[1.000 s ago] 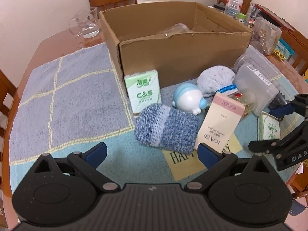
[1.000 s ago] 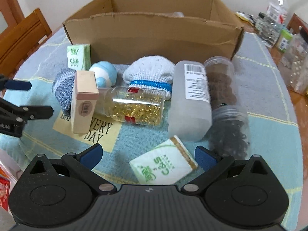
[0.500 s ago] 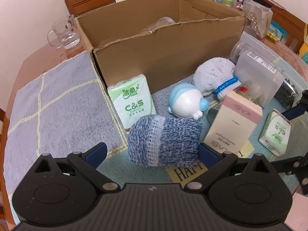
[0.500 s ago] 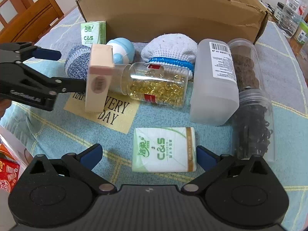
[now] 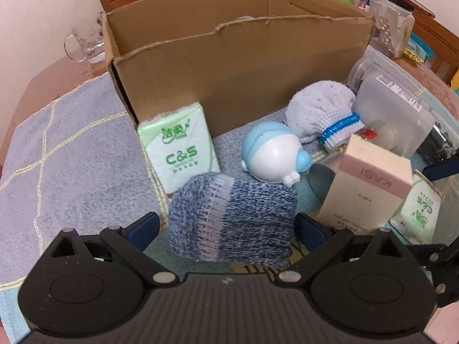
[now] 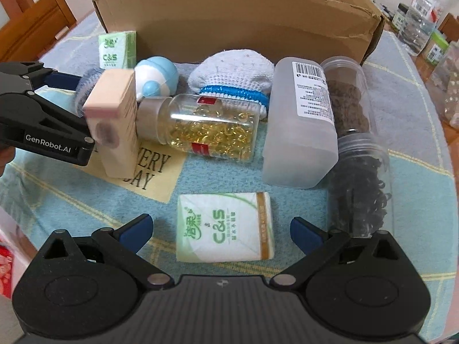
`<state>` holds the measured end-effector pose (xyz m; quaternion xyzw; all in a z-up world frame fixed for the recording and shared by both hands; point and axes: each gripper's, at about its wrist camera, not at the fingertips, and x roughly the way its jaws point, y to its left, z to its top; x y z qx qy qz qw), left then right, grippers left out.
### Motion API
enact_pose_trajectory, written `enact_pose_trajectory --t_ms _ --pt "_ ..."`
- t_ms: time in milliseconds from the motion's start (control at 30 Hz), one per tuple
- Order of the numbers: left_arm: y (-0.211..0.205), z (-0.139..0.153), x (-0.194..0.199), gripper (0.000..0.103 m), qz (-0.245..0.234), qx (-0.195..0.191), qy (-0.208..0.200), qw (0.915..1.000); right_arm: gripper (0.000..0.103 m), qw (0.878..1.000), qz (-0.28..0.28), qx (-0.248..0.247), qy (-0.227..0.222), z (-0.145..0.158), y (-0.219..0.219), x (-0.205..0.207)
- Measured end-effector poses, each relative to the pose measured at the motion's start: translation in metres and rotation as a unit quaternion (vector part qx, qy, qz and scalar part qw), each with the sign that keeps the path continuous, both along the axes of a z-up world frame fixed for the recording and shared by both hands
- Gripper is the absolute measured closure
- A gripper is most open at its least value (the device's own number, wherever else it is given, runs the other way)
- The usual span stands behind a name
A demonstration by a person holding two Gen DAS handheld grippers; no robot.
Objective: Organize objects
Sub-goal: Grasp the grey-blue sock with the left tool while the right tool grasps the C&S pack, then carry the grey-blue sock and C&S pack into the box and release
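Observation:
A rolled blue knitted sock (image 5: 232,223) lies on the cloth between the fingers of my left gripper (image 5: 226,229), which is open around it. A flat C&S tissue pack (image 6: 225,226) lies between the fingers of my right gripper (image 6: 221,230), also open. Behind stand an upright tissue pack (image 5: 178,149), a blue and white round toy (image 5: 272,154), a white sock with a blue band (image 6: 232,71), a pink-topped KASI box (image 6: 114,120) and a bottle of yellow capsules (image 6: 206,126). The open cardboard box (image 6: 243,28) stands at the back.
A frosted white container (image 6: 301,123) and two clear jars of dark contents (image 6: 361,186) lie to the right. A glass mug (image 5: 86,43) stands left of the box. Bottles and plastic containers (image 5: 393,28) crowd the far right. Wooden chairs ring the table.
Both grippers have moved forward and lower. The blue sock now sits between the left fingers, and the flat tissue pack between the right fingers. Both have stayed open.

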<state>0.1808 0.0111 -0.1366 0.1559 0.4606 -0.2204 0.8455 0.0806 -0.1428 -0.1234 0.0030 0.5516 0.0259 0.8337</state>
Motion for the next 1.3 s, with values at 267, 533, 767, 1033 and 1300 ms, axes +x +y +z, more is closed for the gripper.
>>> enact_pose_trajectory --t_ms 267,533,767,1033,1300 --pt "0.005 0.000 0.004 0.017 0.011 -0.027 0.015 0.9995 0.001 1.000 0.000 -0.014 -0.003 0.000 -0.001 -0.002" --pt "0.003 0.006 0.003 0.023 0.009 -0.022 0.017 0.9996 0.026 1.000 -0.007 -0.016 -0.009 0.008 -0.008 -0.005" --pt "0.006 0.011 0.004 0.027 0.003 -0.019 0.027 0.9994 0.034 1.000 0.002 -0.015 -0.009 0.013 -0.013 -0.006" --pt "0.010 0.034 0.004 0.029 -0.019 -0.020 0.035 0.9990 0.034 1.000 0.012 -0.005 -0.019 0.034 -0.026 -0.009" --pt "0.010 0.064 -0.005 0.030 -0.049 -0.021 0.043 0.9977 0.034 0.999 0.023 0.003 -0.041 0.063 -0.016 0.005"
